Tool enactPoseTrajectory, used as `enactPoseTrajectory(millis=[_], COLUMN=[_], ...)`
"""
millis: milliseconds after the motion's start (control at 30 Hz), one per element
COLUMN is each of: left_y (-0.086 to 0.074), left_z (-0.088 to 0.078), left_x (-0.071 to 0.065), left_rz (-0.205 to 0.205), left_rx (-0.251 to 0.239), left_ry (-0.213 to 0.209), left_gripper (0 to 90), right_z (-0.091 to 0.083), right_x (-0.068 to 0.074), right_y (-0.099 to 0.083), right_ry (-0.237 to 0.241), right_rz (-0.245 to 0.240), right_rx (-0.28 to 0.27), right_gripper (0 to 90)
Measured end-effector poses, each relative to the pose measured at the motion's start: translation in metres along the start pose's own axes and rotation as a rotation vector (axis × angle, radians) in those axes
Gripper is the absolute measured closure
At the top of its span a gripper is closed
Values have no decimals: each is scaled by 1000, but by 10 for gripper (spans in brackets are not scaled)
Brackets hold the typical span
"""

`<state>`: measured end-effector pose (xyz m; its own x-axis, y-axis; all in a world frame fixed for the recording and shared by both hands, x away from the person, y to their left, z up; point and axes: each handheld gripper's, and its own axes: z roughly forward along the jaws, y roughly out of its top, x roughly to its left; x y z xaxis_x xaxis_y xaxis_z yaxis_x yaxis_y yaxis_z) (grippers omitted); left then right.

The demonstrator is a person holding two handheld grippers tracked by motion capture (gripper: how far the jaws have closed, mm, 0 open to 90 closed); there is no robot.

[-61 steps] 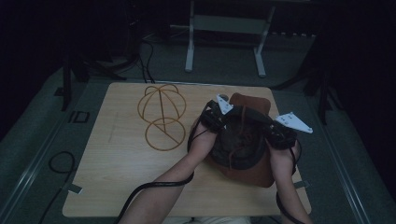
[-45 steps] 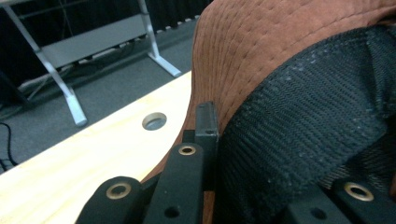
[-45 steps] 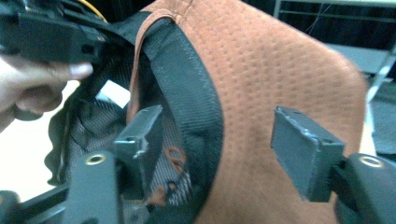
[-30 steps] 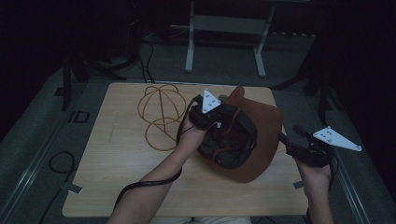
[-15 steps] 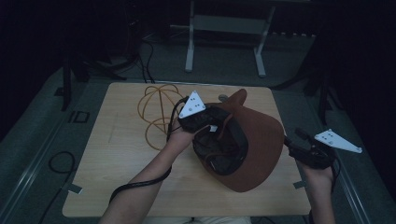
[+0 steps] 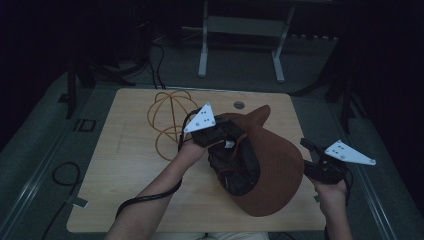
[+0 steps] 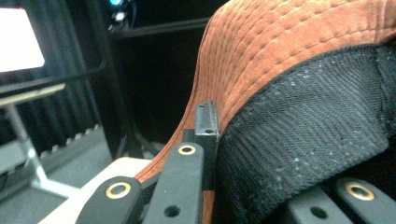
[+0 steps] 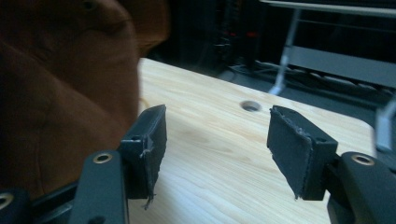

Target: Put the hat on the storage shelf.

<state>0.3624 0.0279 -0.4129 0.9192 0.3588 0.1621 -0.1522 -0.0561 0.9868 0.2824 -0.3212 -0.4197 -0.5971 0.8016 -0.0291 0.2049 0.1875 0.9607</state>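
Hat (image 6: 272, 160), rust-brown with black lining, tilts above the desk (image 6: 125, 165), its edge pinched in my left gripper (image 6: 220, 134) jaws. My right gripper (image 6: 312, 152) waits beside it, jaws apart, holding nothing.

— What are we seeing from above?
— We're watching the left gripper (image 6: 222, 134) clamping the rim of the brown suede hat (image 6: 277, 170), tilted on the pale wooden table (image 6: 115, 165).
— And the right gripper (image 6: 312, 152)?
— It's hovering apart, beside the brim, jaws parted.
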Motion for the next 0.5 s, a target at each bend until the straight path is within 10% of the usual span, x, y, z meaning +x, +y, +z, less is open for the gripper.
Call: enactPoseTrajectory(millis=[500], left_y=[8], left_z=[5], left_x=[-15], left_rz=[-17], left_rx=[-114], left_ry=[-182], left_gripper=[864], right_z=[36], right_x=[34], right_y=[9], right_ry=[153], right_rz=[-74], right_rx=[6], right_gripper=[373])
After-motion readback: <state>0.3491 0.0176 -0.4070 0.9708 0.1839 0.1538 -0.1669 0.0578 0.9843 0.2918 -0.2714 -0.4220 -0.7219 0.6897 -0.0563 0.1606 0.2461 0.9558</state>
